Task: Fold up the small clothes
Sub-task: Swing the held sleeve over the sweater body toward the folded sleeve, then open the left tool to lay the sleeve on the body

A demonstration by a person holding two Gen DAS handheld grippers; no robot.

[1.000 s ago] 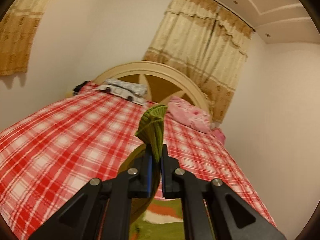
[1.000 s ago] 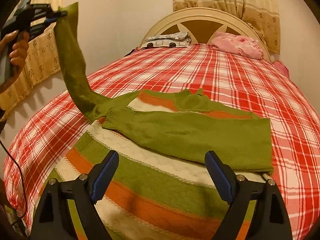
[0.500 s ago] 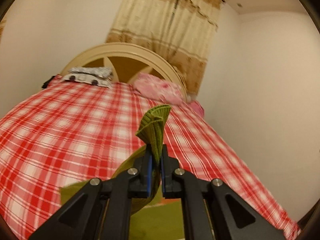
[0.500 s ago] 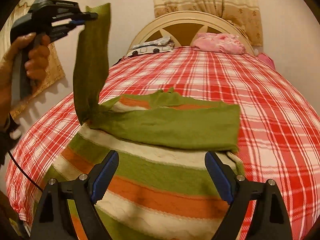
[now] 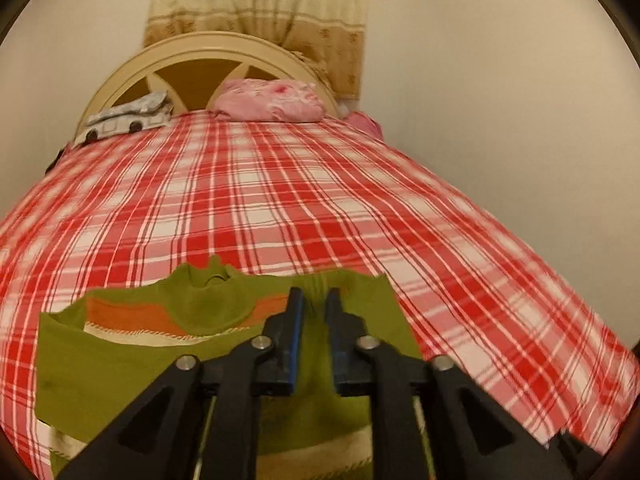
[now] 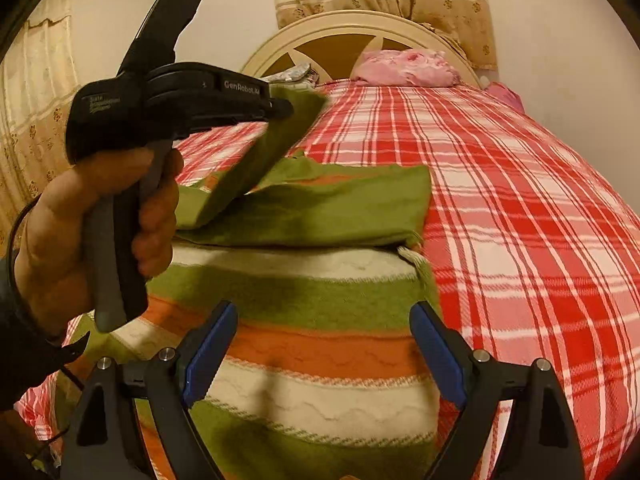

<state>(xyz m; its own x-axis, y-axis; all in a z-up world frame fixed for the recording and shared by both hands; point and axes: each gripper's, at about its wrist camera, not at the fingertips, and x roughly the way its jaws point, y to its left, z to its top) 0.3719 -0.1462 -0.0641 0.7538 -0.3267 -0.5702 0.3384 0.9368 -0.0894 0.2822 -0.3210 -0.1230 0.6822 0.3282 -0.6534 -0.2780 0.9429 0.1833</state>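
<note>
Two sleeves are the soft part of this job, and both belong to a striped sweater [image 6: 320,344] spread flat on the red plaid bedspread [image 6: 520,208], collar toward the headboard [image 6: 348,28]. It looks a light, limp knit that will slump wherever it is let go, slightly grippy instead of slick, so I would take it by a cuff or a side hem, where the ribbing gives the pads something firm.

Bands of olive green, orange and cream with wavy stitching run across the body; the sleeves are plain olive. One sleeve [image 6: 340,208] already lies folded across the chest.

Over it the left gripper [image 5: 314,304] brings the other sleeve [image 6: 256,160], which hangs in a slope from its tip down to the shoulder. Its jaws are opening, with the cuff between them and seemingly no longer pinched. Nearer the hem, the right gripper [image 6: 324,356] hovers with jaws spread wide and nothing in them.
</note>
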